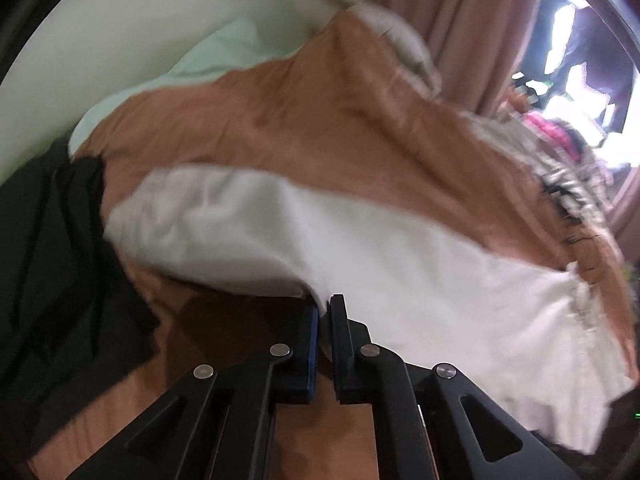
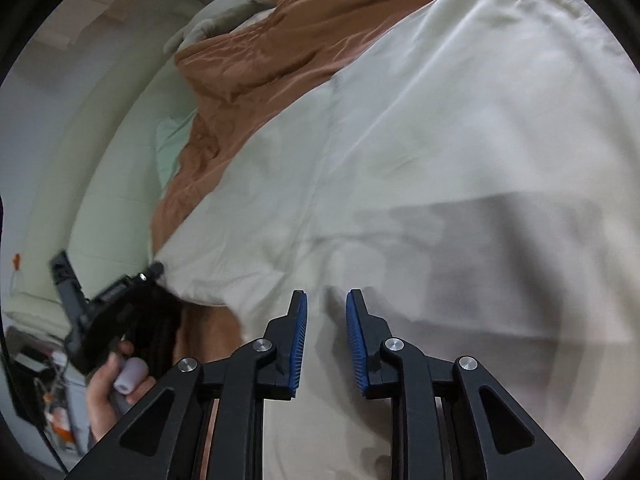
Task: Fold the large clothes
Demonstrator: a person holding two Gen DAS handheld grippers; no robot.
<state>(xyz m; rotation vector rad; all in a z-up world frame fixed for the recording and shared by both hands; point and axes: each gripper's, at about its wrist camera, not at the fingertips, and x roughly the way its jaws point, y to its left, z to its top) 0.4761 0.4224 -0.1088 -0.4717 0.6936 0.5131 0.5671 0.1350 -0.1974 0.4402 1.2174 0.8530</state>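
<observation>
One large white garment (image 1: 360, 240) is lying spread over one rust-brown bedcover (image 1: 280, 128), and it is filling most of the right wrist view as a broad pale sheet of cloth with a seam running down it. The left gripper (image 1: 324, 312) is pinching an edge of this garment: its two jaws are sitting almost together, with a thin fold of white cloth coming out from between them, so it is holding the fabric tightly. In the right wrist view the same tool is showing at the lower left (blurred, so its tips are hard to make out), gripped by one hand (image 2: 108, 384) at the garment's corner. The right gripper (image 2: 326, 308) is hovering over the white cloth with its two blue-padded jaws standing narrowly apart; the cloth is lying below and beyond the gap, and nothing is visibly pressed between the pads. One dark, nearly black piece of clothing (image 1: 52, 248) is lying at the left edge of the bedcover in the left wrist view. One pale green pillow (image 1: 216, 52) is sitting beyond the brown cover against a light wall. One pinkish curtain (image 1: 472, 28) is hanging at the far right, and below it a striped cloth (image 1: 568, 176) and something bright pink (image 1: 552, 128) are lying in a heap too blurred to count.
</observation>
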